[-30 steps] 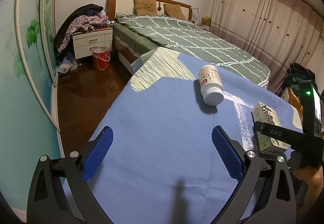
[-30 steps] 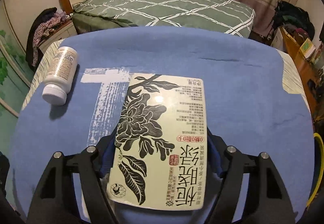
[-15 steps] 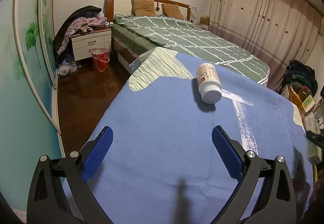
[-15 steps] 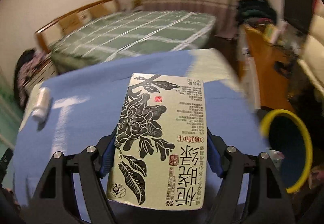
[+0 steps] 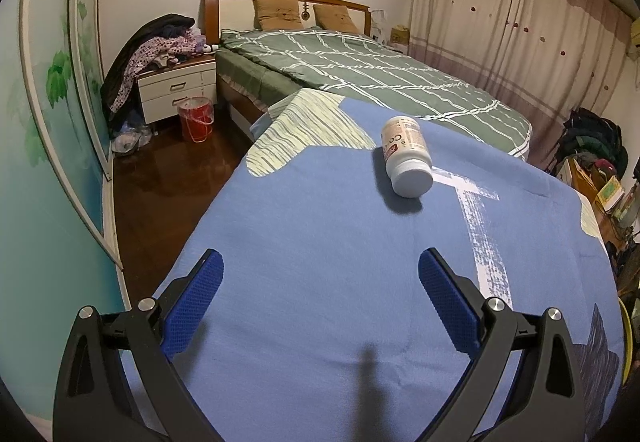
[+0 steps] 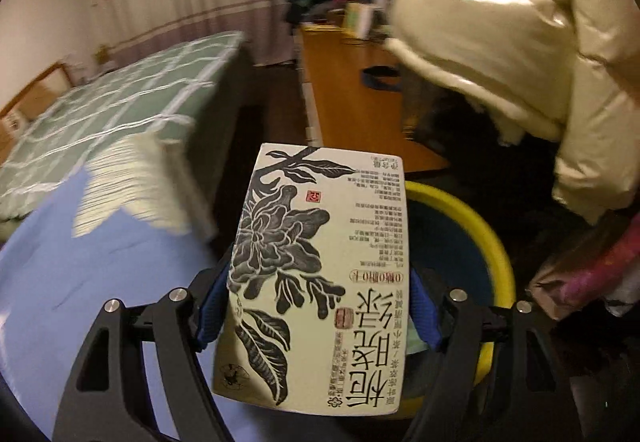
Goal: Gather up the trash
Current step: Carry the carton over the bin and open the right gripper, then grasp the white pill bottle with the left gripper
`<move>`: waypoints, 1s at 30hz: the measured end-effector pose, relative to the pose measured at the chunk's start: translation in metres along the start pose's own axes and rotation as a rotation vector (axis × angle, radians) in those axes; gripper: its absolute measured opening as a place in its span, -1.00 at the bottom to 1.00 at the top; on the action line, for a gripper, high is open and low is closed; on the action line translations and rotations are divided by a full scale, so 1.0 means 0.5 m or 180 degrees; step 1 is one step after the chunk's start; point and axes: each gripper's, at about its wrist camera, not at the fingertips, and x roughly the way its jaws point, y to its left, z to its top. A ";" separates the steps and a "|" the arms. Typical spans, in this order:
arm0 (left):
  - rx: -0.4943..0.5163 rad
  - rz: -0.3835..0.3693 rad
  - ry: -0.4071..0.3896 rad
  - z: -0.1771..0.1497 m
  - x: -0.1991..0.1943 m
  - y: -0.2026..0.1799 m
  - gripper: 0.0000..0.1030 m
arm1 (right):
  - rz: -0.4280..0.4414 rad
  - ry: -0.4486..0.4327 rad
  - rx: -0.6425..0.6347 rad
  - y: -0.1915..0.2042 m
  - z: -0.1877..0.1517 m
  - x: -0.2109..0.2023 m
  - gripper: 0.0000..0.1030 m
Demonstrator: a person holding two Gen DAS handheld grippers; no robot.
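Left wrist view: left gripper (image 5: 320, 278) with black frame and blue ribbed pads spread wide, nothing between them, hovering over a blue cloth-covered surface (image 5: 304, 242). White plastic pill bottle (image 5: 406, 156) with printed label lies on its side on the cloth, cap end toward the camera, well ahead of the pads and right of centre. A painted white stripe (image 5: 482, 238) runs along the cloth just right of the bottle. Beyond: bed with green checked cover (image 5: 384, 82), white nightstand (image 5: 176, 92) heaped with clothes, red bucket (image 5: 196, 118) on dark floor beside it.

Right wrist view: right gripper (image 6: 316, 302) pinching a cream carton printed with a black flower and Chinese text (image 6: 316, 274), pads pressed on its two long sides. Carton held in the air past the cloth edge, over a yellow-rimmed blue bin (image 6: 476, 242) just behind and to its right. Cream puffer jacket (image 6: 520, 42) upper right; background blurred
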 end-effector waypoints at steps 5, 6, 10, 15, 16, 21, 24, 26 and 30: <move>0.0061 -0.0117 0.0062 0.005 -0.005 -0.019 0.87 | 0.0019 -0.0100 0.0100 -0.016 0.002 -0.004 0.68; 0.0095 -0.0169 0.0079 0.008 -0.010 -0.029 0.87 | 0.0045 -0.0122 0.0068 -0.011 0.001 -0.007 0.71; 0.0241 -0.0275 0.0135 0.034 -0.021 -0.064 0.87 | 0.0231 -0.0111 -0.0021 0.000 -0.004 -0.013 0.72; 0.0294 -0.0297 0.0206 0.085 0.007 -0.101 0.87 | 0.0422 -0.0069 -0.0105 0.016 -0.003 -0.020 0.72; 0.0317 -0.0261 0.0208 0.098 0.018 -0.109 0.87 | 0.0449 -0.0048 -0.0106 0.017 -0.006 -0.022 0.72; 0.0358 -0.0251 0.0353 0.166 0.087 -0.133 0.69 | 0.0561 0.0032 -0.0169 0.031 -0.014 -0.021 0.72; 0.0393 -0.0170 0.0522 0.203 0.144 -0.143 0.57 | 0.0620 0.0049 -0.0189 0.038 -0.016 -0.026 0.73; 0.0414 -0.0132 0.0667 0.222 0.186 -0.148 0.56 | 0.0622 0.0045 -0.0217 0.045 -0.018 -0.029 0.73; 0.0439 -0.0064 0.0879 0.237 0.253 -0.155 0.48 | 0.0651 0.0068 -0.0273 0.056 -0.022 -0.028 0.73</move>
